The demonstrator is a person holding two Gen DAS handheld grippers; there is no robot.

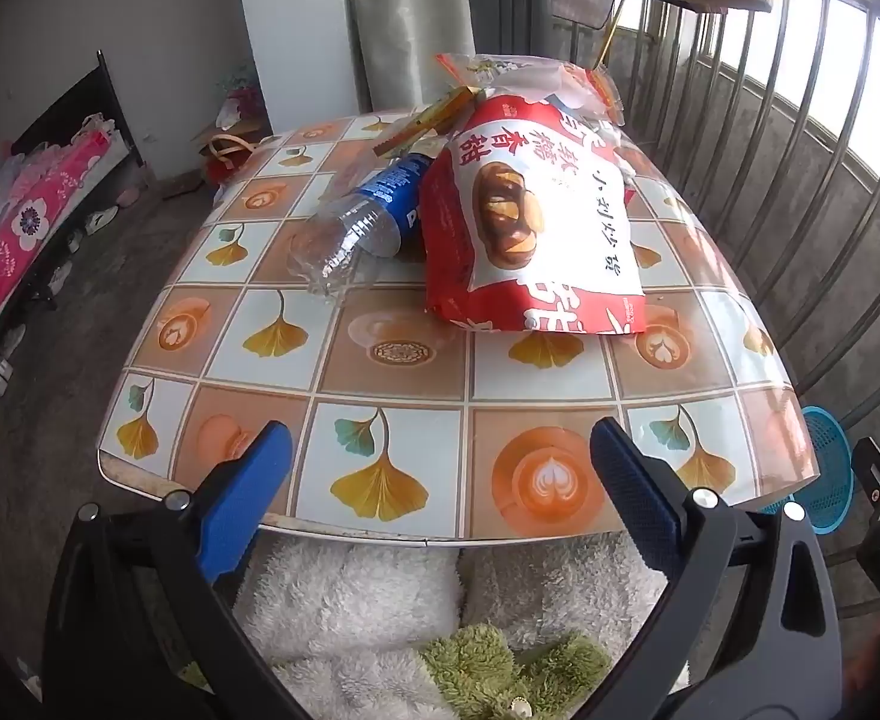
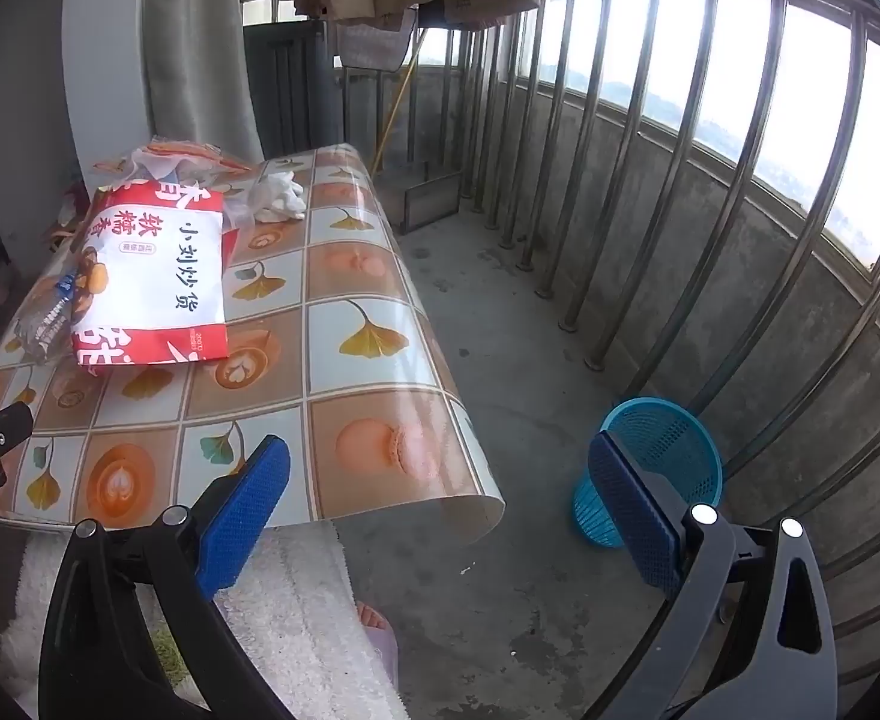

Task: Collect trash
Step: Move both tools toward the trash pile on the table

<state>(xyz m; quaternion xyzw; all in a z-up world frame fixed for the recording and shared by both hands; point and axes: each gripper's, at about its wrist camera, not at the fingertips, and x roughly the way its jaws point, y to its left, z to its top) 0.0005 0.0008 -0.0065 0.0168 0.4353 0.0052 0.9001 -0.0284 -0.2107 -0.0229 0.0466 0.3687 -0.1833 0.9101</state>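
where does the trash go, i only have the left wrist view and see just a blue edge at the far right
Observer: That edge is a blue mesh basket standing upright on the concrete floor, by the railing.
Operator: anything on the table behind the snack bag
Observer: Yes, a crumpled white tissue lies past the red and white snack bag, near the table's far edge.
Operator: is the right gripper free
Observer: The right gripper is open with nothing between its fingers.

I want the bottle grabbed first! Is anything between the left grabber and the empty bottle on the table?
Nothing visible. The left gripper hangs open at the table's near edge, and only bare tablecloth lies before the plastic bottle. The red snack bag lies beside the bottle, not in front.
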